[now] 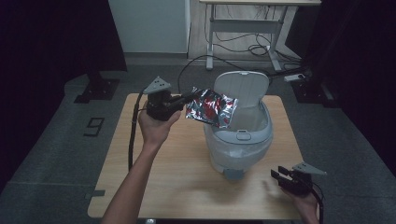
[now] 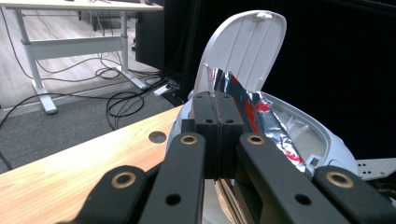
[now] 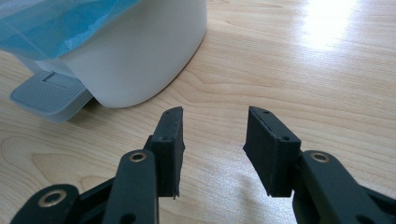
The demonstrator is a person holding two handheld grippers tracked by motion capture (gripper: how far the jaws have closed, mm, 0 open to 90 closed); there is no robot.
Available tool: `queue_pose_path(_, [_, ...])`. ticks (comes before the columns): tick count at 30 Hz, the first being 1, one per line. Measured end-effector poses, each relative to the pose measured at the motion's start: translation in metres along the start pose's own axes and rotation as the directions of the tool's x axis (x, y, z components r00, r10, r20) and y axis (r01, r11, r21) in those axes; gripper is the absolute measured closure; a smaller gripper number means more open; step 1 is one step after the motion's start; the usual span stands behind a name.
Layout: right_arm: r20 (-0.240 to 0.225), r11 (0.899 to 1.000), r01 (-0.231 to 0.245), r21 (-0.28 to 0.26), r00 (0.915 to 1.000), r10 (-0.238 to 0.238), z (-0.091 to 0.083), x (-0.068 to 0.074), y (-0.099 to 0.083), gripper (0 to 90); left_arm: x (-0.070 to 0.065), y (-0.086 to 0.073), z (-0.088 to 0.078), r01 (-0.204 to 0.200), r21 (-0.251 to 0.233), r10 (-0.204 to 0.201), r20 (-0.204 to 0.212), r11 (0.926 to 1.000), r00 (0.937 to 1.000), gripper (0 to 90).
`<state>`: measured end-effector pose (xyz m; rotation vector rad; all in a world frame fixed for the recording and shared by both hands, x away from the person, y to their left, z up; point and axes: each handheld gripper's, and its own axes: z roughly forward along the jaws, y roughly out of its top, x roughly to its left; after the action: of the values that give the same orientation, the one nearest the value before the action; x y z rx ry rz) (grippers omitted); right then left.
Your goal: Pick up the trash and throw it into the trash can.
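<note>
Now I've got my left gripper (image 1: 190, 97) clenched on the foil wrapper (image 1: 212, 107), holding it above the open bin (image 1: 243, 140) so it can drop inside.

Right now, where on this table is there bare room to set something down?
Bare wood lies on the table between the left forearm and the bin, and in front of the bin's pedal toward the right gripper. Crowded: above the bin, where the left gripper holds the foil wrapper.
</note>
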<state>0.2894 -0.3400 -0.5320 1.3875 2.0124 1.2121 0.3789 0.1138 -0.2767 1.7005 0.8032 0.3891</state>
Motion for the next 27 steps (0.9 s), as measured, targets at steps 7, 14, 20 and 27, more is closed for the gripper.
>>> queue_pose_path(7, [0.001,1.000,-0.001,0.000,1.0000,0.001,0.000,0.000,0.000,56.7,-0.003,0.001,0.011,0.001,-0.005,-0.001,0.003,1.0000,1.0000,90.0])
queue_pose_path(14, [0.001,1.000,-0.003,-0.001,1.0000,0.003,-0.001,-0.001,0.000,56.7,-0.007,-0.002,0.024,-0.009,-0.003,0.009,0.000,1.0000,1.0000,90.0])
queue_pose_path(20, [-0.001,1.000,-0.006,0.000,1.0000,0.006,-0.001,-0.002,-0.001,56.6,-0.009,-0.005,0.034,-0.007,0.002,0.007,0.007,1.0000,1.0000,90.0])
queue_pose_path(27, [-0.001,1.000,-0.002,0.001,1.0000,0.002,0.000,-0.002,-0.001,56.6,-0.010,-0.009,0.043,-0.007,0.007,0.007,0.006,1.0000,1.0000,90.0])
